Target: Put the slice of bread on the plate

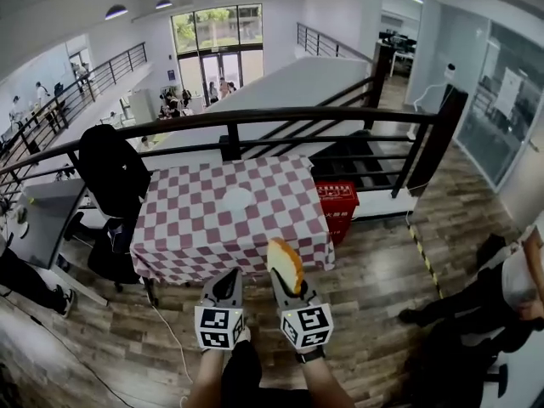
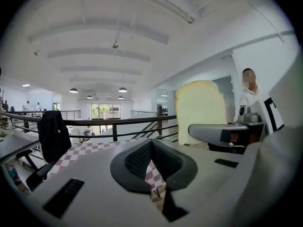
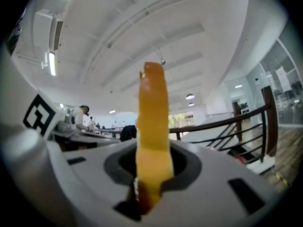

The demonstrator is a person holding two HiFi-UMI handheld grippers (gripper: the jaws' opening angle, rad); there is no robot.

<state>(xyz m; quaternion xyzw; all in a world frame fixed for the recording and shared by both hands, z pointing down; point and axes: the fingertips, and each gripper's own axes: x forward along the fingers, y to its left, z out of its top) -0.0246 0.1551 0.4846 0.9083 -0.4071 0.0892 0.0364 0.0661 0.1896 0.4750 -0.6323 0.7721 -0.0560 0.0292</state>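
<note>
A slice of bread (image 1: 285, 264) with a yellow-brown crust stands on edge in my right gripper (image 1: 289, 291), whose jaws are shut on its lower end. In the right gripper view the slice (image 3: 152, 122) rises edge-on from between the pads of that gripper (image 3: 151, 174). The white plate (image 1: 237, 198) lies near the middle of the red-and-white checked table (image 1: 187, 236), well ahead of both grippers. My left gripper (image 1: 227, 286) hangs beside the right one, short of the table's near edge, tips together and holding nothing. From the left gripper (image 2: 151, 143) the bread's pale face (image 2: 199, 110) shows at the right.
A black railing (image 1: 255, 117) runs behind the table, with a drop to a lower floor beyond. A chair draped with a black jacket (image 1: 110, 172) stands at the table's left, a red bin (image 1: 337, 202) at its right. A grey desk (image 1: 47, 215) is far left, a person (image 1: 518, 287) far right.
</note>
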